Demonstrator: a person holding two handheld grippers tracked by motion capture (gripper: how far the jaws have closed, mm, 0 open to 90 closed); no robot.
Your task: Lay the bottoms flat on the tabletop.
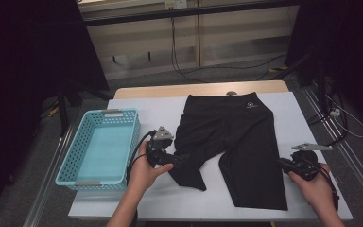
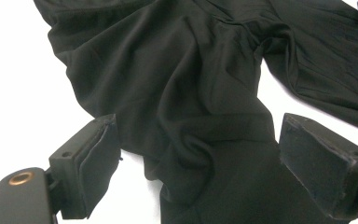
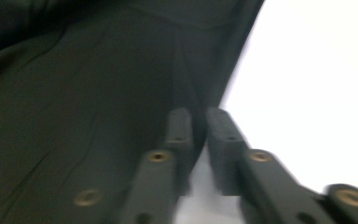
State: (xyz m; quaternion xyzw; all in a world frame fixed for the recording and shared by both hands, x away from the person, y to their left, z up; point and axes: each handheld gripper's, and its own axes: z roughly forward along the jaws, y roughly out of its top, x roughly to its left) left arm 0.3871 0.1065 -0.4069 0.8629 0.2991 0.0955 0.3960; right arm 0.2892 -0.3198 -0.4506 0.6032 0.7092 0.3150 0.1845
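My left hand-held gripper (image 1: 178,159): black body, grey three-cornered plate on top, black cable looping off, thick black foam-faced pads (image 2: 318,157). My right hand-held gripper (image 1: 282,163): same build, brass-coloured screws along black jaws. Forearms bare, no sleeves.

The table (image 1: 137,113) has a white top, with a strip of pale wood showing along its far edge. A pair of black shorts (image 1: 246,137) lies directly on it, right of the middle, waistband toward the far edge and legs toward the near one. The right leg lies flat and reaches close to the near edge; the left leg is bunched and creased. A light blue perforated basket (image 1: 75,163) rests at the left end, well apart from the shorts.
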